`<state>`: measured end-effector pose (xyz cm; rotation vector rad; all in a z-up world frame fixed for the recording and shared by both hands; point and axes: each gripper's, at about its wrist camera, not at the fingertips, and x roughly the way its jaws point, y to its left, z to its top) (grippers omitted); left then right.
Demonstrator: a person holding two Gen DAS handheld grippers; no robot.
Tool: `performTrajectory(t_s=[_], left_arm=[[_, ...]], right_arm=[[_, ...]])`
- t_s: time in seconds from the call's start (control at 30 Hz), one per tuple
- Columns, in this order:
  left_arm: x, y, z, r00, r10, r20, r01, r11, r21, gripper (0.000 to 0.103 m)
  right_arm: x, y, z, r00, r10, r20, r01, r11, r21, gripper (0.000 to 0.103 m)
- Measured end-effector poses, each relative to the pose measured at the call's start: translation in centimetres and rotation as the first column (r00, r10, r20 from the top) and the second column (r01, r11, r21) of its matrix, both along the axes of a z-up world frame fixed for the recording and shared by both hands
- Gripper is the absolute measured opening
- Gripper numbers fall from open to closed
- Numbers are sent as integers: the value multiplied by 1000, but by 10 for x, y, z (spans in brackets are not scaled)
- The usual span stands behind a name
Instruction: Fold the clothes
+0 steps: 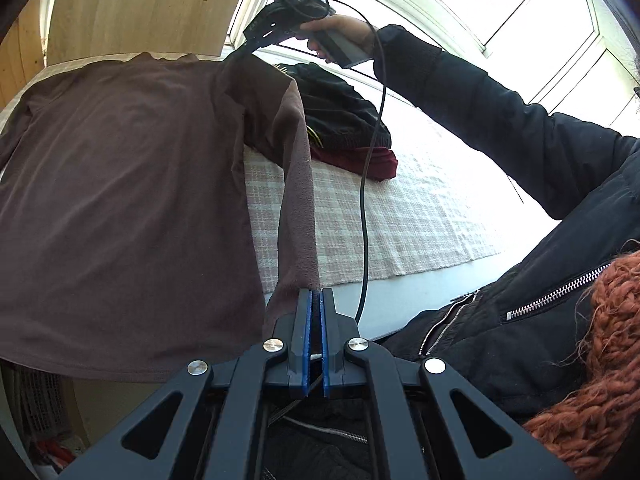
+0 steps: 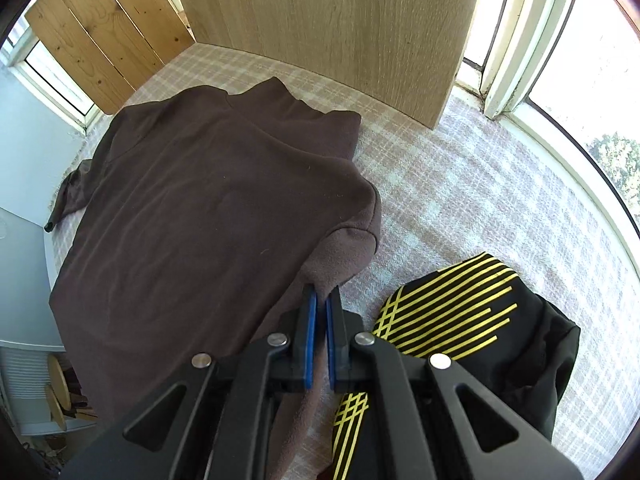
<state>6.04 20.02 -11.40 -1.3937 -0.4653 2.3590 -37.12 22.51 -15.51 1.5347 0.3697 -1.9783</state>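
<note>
- Far left on my right-wrist feed, one sleeve [image 2: 70,190] of the brown top trails off toward the edge of the checked cloth [image 2: 460,184], cuff lying flat.
- The brown long-sleeve top [image 1: 120,200] itself is spread across the checked cloth with its collar up by the wooden panel [image 2: 340,28]. The hem end hangs over the near table edge in my left-wrist feed.
- My left gripper [image 1: 316,300] has its blue-lined jaws pinched together on the cuff end of the other sleeve [image 1: 298,200], which runs taut from the shoulder down to the jaws.
- My right gripper [image 2: 322,300] is up at the shoulder end of that same sleeve, jaws squeezed on a pinch of the fuzzy brown fabric, pulling it up off the body of the top. From the left camera you can see it held high in the person's hand [image 1: 340,34], with the black cable [image 1: 368,200] dangling down.
- Right of the top there's a black garment with yellow stripes [image 2: 460,304] bunched on the cloth, just beside the raised shoulder.
- A dark red garment [image 1: 360,162] sits under the black one, poking out at its near side.
- Far right is the window [image 2: 592,92], really bright.
</note>
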Motion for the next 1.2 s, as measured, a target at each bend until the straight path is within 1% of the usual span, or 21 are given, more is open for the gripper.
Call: performTrajectory(t_s=[0.07, 0.13, 0.2, 0.27, 0.33, 0.4, 0.47, 0.5, 0.53, 0.6, 0.7, 0.73, 0.77, 0.8, 0.87, 0.9, 0.97, 1.03, 1.07, 1.13, 1.2], left_arm=[[10, -21, -12, 998, 61, 26, -62, 998, 27, 3], [19, -44, -28, 989, 131, 62, -134, 989, 61, 3], [28, -62, -49, 978, 183, 104, -192, 978, 84, 3], [32, -75, -69, 965, 229, 129, -241, 967, 88, 3], [33, -85, -88, 953, 259, 157, -276, 956, 98, 3], [32, -91, -102, 944, 274, 182, -295, 950, 104, 3], [32, -96, -113, 938, 282, 202, -307, 946, 108, 3], [33, -98, -116, 937, 281, 207, -308, 945, 109, 3], [33, -99, -118, 938, 278, 209, -305, 946, 110, 3], [34, -98, -119, 941, 267, 207, -293, 950, 109, 3], [32, -97, -118, 946, 251, 204, -275, 956, 102, 3], [33, -98, -117, 948, 246, 203, -270, 958, 101, 3], [33, -100, -116, 949, 240, 203, -264, 959, 101, 4], [32, -100, -116, 950, 235, 204, -259, 961, 101, 4], [31, -99, -115, 951, 229, 207, -252, 963, 95, 4], [30, -99, -116, 951, 225, 211, -249, 964, 95, 4], [27, -97, -116, 950, 221, 221, -244, 966, 82, 4], [25, -96, -116, 948, 222, 226, -243, 967, 69, 4], [24, -94, -116, 948, 223, 227, -243, 968, 64, 4], [23, -92, -115, 948, 224, 227, -243, 968, 57, 4], [23, -90, -117, 945, 228, 234, -248, 967, 56, 4]], right_arm=[[1, -20, 3, 1000, 7, -8, -7, 1000, 0, 5], [6, -44, 0, 1000, 19, -9, -19, 1000, 22, 5], [8, -71, -12, 999, 36, -19, -35, 997, 62, 5], [10, -97, -26, 997, 59, -40, -54, 993, 106, 5], [13, -120, -45, 993, 92, -70, -80, 984, 162, 6], [20, -137, -60, 988, 129, -90, -105, 966, 235, 8], [28, -148, -67, 979, 171, -115, -129, 944, 303, 9], [32, -150, -68, 974, 189, -127, -140, 936, 322, 9], [36, -150, -65, 970, 203, -135, -150, 934, 325, 10], [38, -142, -52, 968, 206, -145, -155, 940, 303, 13], [37, -114, -23, 976, 155, -155, -119, 969, 218, 15], [37, -100, -12, 980, 128, -155, -99, 978, 182, 21], [38, -86, -4, 982, 105, -159, -81, 985, 153, 29], [39, -71, 3, 983, 85, -163, -65, 990, 128, 33], [38, -47, 9, 984, 55, -167, -39, 994, 98, 34], [34, -38, 10, 985, 39, -166, -26, 996, 83, 34], [23, -28, 7, 989, 3, -151, 12, 995, 98, 34], [7, -19, -5, 993, -62, -98, 73, 991, 109, 34], [0, -16, -12, 994, -88, -62, 94, 991, 99, 34], [-6, -16, -29, 995, -103, -10, 104, 990, 95, 34], [-5, -22, -45, 995, -94, 12, 93, 989, 113, 34]])
